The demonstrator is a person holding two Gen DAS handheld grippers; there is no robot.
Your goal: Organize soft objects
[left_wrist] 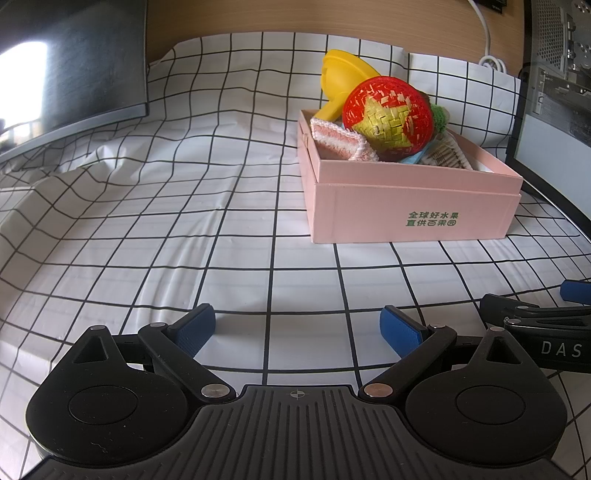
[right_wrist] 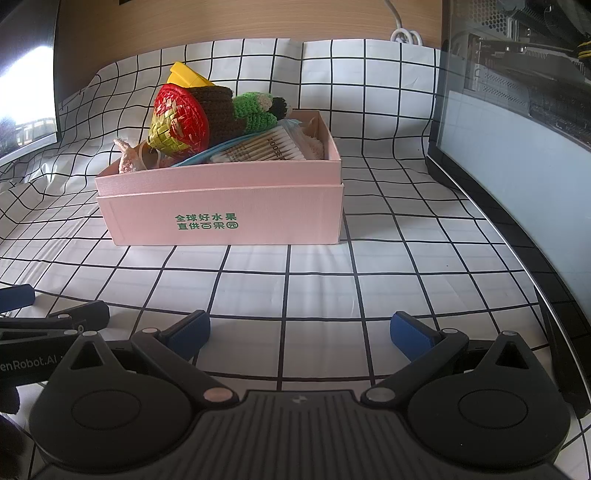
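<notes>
White cloth with a black grid [left_wrist: 258, 236] covers the whole work surface, and I can see it rumpled into soft folds toward the left. Nearest me, my left gripper [left_wrist: 297, 330] rests low over the cloth with its ribbed blue pads [left_wrist: 195, 328] spread wide and nothing between them. My right gripper [right_wrist: 299, 332] sits just beside it, jaws equally wide and empty; each gripper's black arm shows at the edge of the other's view.

Farther out stands a pale pink rectangular cardboard box [right_wrist: 221, 218] with green printed characters on its front wall, set inside its own lid. It is piled above the rim with soft things: a red woven-straw ball with a yellow star [left_wrist: 388, 118], a pink-and-white crocheted cake slice [left_wrist: 341, 142] leaning at the left corner, a brown crocheted cylinder [right_wrist: 221, 110], a green crocheted toy [right_wrist: 255, 109], a smooth yellow plastic funnel-shaped piece [left_wrist: 345, 79] at the back, and a clear packet of cotton swabs [right_wrist: 262, 147] lying flat.

Beyond the box, a wooden wall panel [right_wrist: 221, 22] rises, with a white cable [left_wrist: 484, 33] hanging down. A dark monitor [left_wrist: 74, 66] stands far left, and a computer case with a glass side [right_wrist: 517, 110] to the right.
</notes>
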